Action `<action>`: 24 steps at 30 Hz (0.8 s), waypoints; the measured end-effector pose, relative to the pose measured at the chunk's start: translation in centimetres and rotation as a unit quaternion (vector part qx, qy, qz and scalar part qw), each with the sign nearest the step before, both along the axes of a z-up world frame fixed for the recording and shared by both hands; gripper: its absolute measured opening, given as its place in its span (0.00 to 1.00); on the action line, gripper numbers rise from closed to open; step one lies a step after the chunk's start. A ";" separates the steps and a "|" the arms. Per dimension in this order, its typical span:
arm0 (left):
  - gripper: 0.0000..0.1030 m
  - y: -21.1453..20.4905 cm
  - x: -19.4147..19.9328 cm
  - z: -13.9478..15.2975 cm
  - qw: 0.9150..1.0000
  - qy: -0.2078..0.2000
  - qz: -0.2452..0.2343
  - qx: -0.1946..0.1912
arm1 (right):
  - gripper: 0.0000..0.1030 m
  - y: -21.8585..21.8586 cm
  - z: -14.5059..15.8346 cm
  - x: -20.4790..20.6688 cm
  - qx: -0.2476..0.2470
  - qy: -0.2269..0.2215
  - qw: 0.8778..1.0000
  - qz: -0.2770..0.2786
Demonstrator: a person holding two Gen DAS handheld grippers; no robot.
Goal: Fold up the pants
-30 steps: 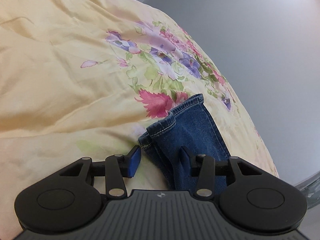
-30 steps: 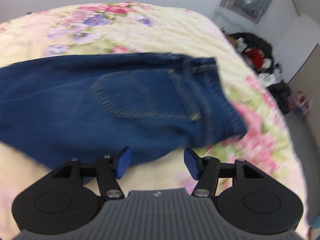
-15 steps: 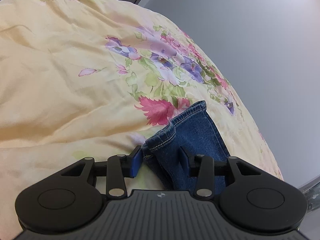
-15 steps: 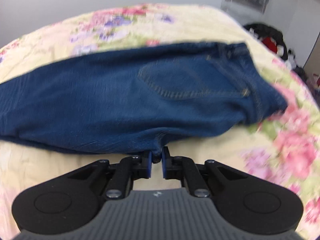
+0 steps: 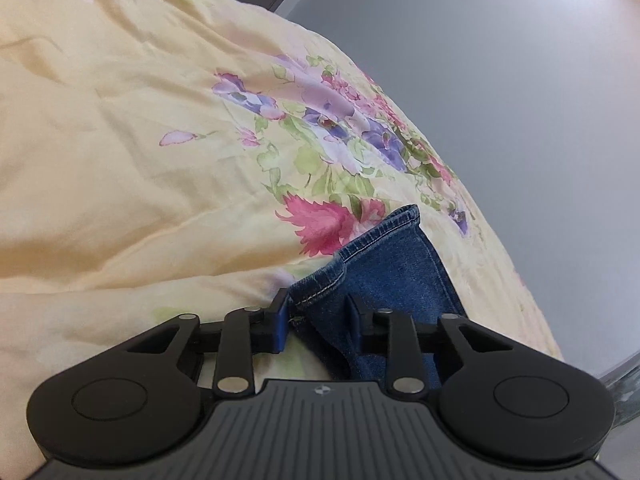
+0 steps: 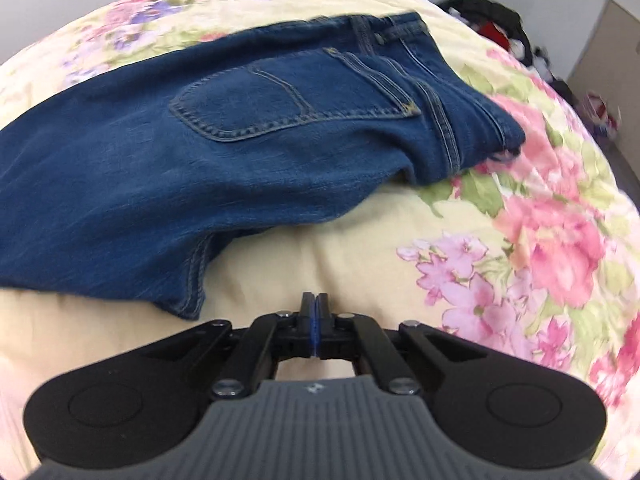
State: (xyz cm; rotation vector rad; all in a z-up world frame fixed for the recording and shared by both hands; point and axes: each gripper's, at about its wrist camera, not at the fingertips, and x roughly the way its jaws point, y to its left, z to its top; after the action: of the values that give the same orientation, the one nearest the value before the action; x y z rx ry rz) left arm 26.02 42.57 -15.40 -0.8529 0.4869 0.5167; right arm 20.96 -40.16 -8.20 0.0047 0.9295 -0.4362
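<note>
Left gripper (image 5: pixel 318 316), jaws part-open astride the jeans (image 6: pixel 168 168) hem for a fold grasp; right gripper (image 6: pixel 315 322) closed, empty, above the bed (image 6: pixel 360 256).

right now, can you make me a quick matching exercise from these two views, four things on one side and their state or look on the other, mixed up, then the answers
Things
1. left gripper
2. right gripper
3. jeans
4. bed cover

States
A. pale yellow with pink and purple flowers
B. fingers pressed together, nothing between them
C. blue denim, back pocket facing up
D. fingers apart on either side of a hemmed leg end

Pairs: 1-D, 2-B, 3-C, 4-A
</note>
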 end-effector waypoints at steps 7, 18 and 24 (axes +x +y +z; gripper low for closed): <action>0.12 -4.8 2.0 6.6 0.968 0.065 -0.068 0.234 | 0.00 -0.2 0.2 0.5 -0.013 -0.008 1.000 -0.005; 0.43 -4.0 2.8 3.6 0.955 0.151 -0.053 0.251 | 0.07 -3.5 3.6 0.7 -0.018 -0.036 0.999 0.024; 0.44 -7.6 3.4 7.0 0.942 0.108 -0.128 0.290 | 0.25 -6.1 5.9 4.7 -0.019 -0.068 0.997 0.041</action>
State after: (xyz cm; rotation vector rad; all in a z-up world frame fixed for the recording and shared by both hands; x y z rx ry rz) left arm 29.46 34.97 -8.41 -0.1619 0.5945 0.4785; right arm 25.69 -46.28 -2.33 -0.0371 0.7839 -0.3722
